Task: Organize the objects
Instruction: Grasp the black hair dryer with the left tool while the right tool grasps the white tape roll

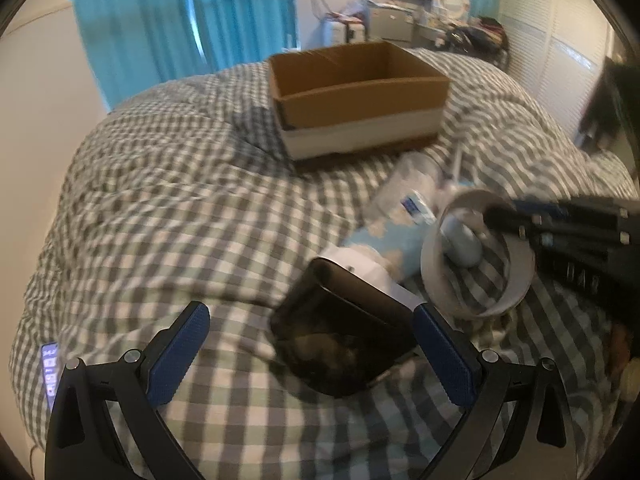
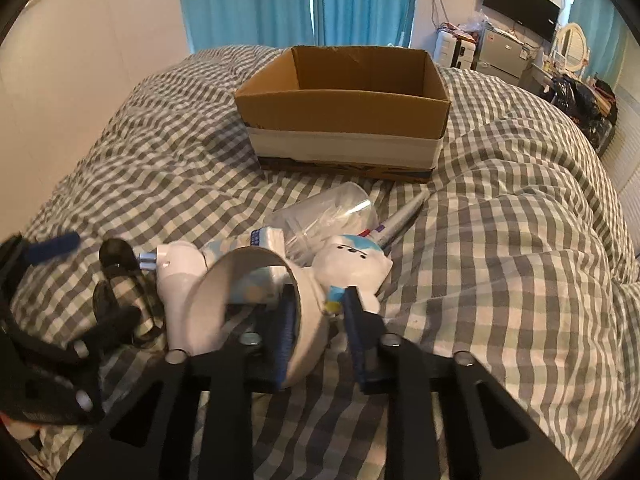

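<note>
Right tongs (image 2: 316, 320) pinch wall of tape ring (image 2: 256, 312); left tongs (image 1: 312, 356) wide open, w/ nothing. Best: keep pinch firm, lift straight, drop in box (image 2: 340, 120).

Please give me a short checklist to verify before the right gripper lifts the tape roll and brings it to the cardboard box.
1. Right gripper grips the white tape roll: cannot tell. One finger is inside the ring and one outside, but whether the pads press its wall is blurred.
2. Tape roll free of neighbours: not ok. It lies against the white toy and a white charger.
3. Cardboard box open on top: ok.
4. Room inside the box: cannot tell; its floor is hidden.
5. Left gripper out of the way: ok. It is open around a black case, beside the roll.
</note>
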`<state>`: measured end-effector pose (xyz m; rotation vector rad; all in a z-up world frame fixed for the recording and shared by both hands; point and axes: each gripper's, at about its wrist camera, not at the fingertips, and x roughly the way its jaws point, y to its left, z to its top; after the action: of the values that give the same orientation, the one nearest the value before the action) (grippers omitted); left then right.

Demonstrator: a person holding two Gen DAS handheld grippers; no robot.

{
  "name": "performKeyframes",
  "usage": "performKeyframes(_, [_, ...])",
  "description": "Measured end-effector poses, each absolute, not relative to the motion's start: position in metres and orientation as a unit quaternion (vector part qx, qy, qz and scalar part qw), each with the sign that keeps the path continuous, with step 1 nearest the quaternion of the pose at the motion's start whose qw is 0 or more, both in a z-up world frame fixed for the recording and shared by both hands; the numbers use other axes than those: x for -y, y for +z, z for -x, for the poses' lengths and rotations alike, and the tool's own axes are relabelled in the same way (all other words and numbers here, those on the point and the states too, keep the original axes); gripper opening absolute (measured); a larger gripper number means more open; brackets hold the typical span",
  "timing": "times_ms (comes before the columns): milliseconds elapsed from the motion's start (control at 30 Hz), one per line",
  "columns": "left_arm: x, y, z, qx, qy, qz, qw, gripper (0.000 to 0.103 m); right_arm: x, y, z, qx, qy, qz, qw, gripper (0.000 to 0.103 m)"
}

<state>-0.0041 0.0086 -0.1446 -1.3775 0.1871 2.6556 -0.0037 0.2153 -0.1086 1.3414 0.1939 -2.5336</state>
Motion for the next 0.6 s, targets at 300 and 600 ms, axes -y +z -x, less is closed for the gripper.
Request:
performKeyframes(300, [-0.017, -0.167, 0.017, -0.057, 0.859, 0.498, 0.11, 0.103, -0.223, -0.094, 0.007, -0.055, -0.889, -0.437, 0.129, 0.012])
performKeyframes(600, [-0.004, -0.156, 0.013, -0.018, 0.867, 0.484, 0.119, 0.087, -0.222, -0.092, 0.003, -0.057, -0.889, -0.432, 0.139, 0.012])
